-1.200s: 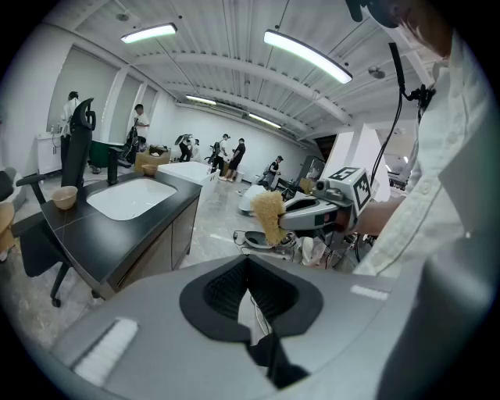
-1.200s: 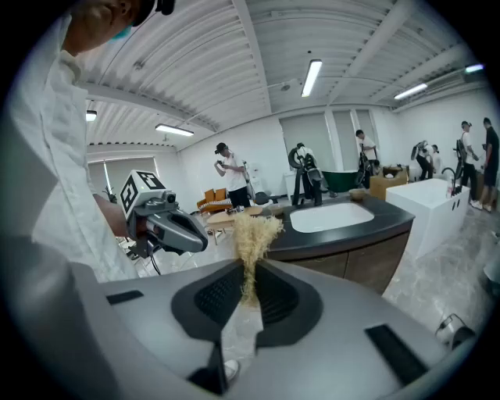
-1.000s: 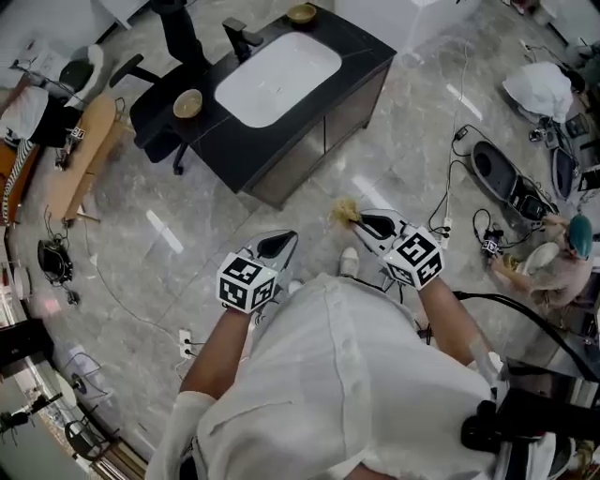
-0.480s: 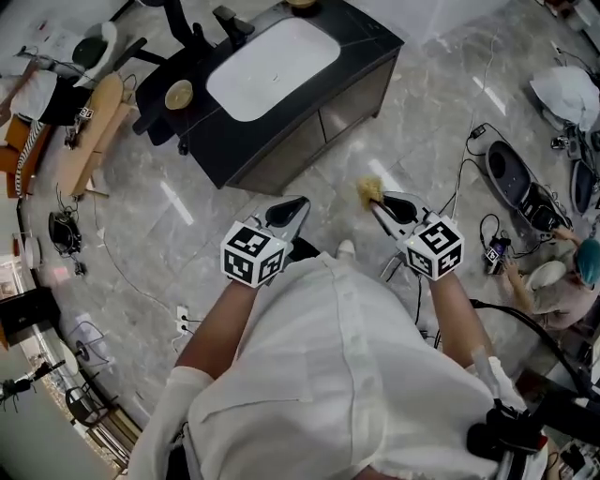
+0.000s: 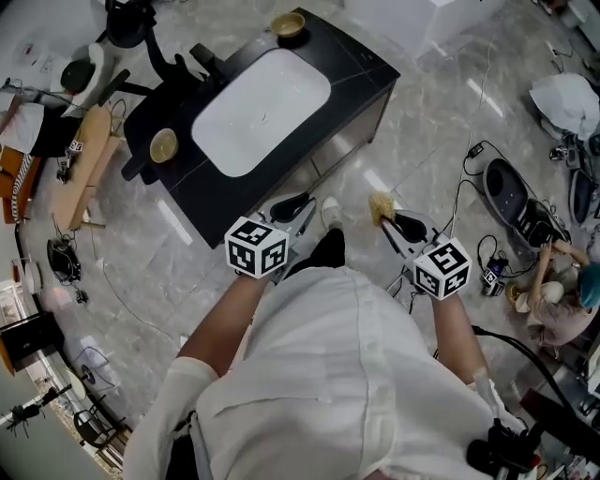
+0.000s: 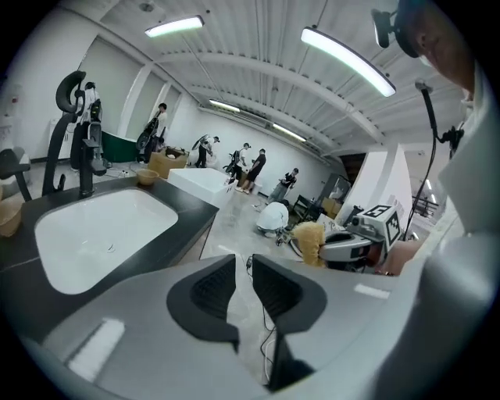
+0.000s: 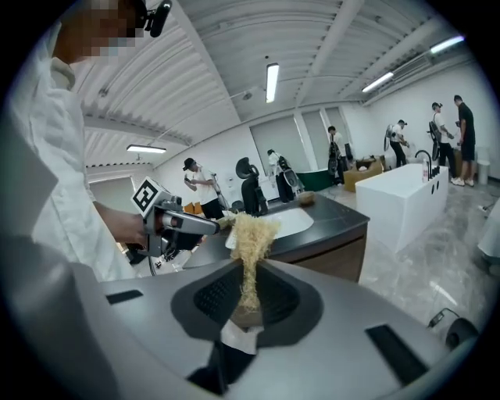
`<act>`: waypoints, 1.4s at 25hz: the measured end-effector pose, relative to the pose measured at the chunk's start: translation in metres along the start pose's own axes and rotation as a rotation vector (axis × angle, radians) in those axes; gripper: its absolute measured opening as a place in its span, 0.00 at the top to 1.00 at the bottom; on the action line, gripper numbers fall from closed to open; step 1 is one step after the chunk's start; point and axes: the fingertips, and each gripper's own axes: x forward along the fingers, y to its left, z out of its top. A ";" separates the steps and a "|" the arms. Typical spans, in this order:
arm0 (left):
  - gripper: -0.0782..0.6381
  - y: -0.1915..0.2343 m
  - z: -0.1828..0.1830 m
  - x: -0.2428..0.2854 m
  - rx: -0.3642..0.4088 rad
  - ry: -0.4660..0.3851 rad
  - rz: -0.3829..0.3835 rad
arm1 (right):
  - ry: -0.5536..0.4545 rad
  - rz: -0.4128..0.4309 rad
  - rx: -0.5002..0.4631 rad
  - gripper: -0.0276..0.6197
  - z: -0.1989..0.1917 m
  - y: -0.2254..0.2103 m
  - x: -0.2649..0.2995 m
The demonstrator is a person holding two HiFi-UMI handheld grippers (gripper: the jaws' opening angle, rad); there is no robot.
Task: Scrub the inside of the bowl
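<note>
- scrubber [image 7: 250, 234] — a tan, stringy tuft — is clamped at its base by the right gripper [image 7: 248, 301], with the loose end pointing forward, likely so it is ready to rub.
- left gripper [image 6: 243, 285] holds nothing and its jaws stand a narrow gap apart, probably kept free to steady a bowl.
- both grippers are well apart from the black counter [image 5: 356, 66], so scrubbing is not yet begun.
- near bowl [image 5: 163, 145] sits left of the white sink [image 5: 262, 111], and far bowl [image 5: 288, 23] at the back edge — both small, round, light brown and upright. which one is meant i cannot tell.

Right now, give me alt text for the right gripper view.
The right hand-held gripper is shut on a tan, stringy fibre scrubber. Beyond it are a black countertop with a white sink and the left hand-held gripper.
</note>
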 end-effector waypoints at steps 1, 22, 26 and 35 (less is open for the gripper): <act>0.82 0.013 0.014 0.014 -0.021 -0.010 -0.005 | 0.010 -0.012 -0.002 0.90 0.011 -0.012 0.004; 0.74 0.283 0.208 0.158 -0.570 -0.289 0.171 | 0.156 0.122 -0.146 0.90 0.158 -0.173 0.164; 0.74 0.334 0.223 0.189 -0.678 -0.319 0.265 | 0.169 0.206 -0.169 0.90 0.178 -0.208 0.187; 0.74 0.440 0.246 0.238 -0.885 -0.362 0.518 | 0.259 0.357 -0.186 0.90 0.209 -0.307 0.209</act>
